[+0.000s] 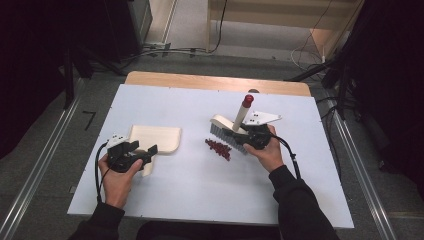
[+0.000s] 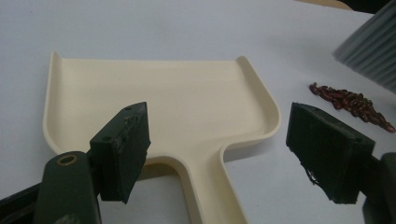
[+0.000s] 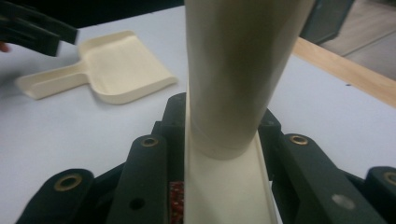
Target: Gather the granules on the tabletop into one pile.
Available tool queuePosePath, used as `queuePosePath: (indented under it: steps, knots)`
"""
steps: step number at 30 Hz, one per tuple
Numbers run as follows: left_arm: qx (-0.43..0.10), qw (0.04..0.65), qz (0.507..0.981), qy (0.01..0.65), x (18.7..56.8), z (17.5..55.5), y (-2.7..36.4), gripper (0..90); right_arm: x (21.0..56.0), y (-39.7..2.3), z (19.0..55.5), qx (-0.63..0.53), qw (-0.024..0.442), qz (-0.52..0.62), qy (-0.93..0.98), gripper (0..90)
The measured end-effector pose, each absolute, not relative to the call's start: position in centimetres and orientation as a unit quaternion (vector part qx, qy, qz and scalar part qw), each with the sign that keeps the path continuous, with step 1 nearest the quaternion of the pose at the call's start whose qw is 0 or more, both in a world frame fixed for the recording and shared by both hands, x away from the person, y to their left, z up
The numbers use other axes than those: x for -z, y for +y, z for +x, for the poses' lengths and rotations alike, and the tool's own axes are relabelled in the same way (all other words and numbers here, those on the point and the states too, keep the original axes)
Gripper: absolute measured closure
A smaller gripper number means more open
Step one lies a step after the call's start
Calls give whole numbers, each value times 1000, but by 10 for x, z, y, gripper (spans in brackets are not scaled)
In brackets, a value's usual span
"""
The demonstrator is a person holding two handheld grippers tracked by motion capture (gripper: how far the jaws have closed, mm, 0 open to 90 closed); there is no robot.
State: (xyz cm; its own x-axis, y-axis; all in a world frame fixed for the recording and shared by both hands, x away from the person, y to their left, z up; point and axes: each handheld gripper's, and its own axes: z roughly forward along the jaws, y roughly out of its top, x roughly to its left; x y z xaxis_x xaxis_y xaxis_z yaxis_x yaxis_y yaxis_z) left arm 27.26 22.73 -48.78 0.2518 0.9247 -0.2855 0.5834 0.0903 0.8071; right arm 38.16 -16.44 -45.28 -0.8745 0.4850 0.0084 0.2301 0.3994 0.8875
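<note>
Right gripper [image 1: 251,136] jaws clenched on brush [image 1: 231,131], bristles just behind beans [image 1: 218,148] on tabletop [image 1: 190,185] to sweep them. Left gripper [image 1: 145,151] jaws released, straddling dustpan [image 1: 157,138] handle, ready to steady it.

The white-topped desk [image 1: 200,185] has a wooden strip along its far edge. Around the desk lies grey floor [image 1: 60,150]; metal rails [image 1: 40,167] flank it, cables [image 1: 165,50] trail beyond, dark equipment stands at both sides.
</note>
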Motion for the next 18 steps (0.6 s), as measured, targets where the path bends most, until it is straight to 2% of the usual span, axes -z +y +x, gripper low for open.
queuePosePath:
  steps: [13, 18]
  knots:
    - [-189, 453, 649, 581, 488, 273, 227, 226, 463, -147, 367, -493, 36, 168, 853, 644]
    - [-189, 453, 649, 581, 488, 273, 227, 226, 471, -142, 372, -476, 36, 161, 864, 644]
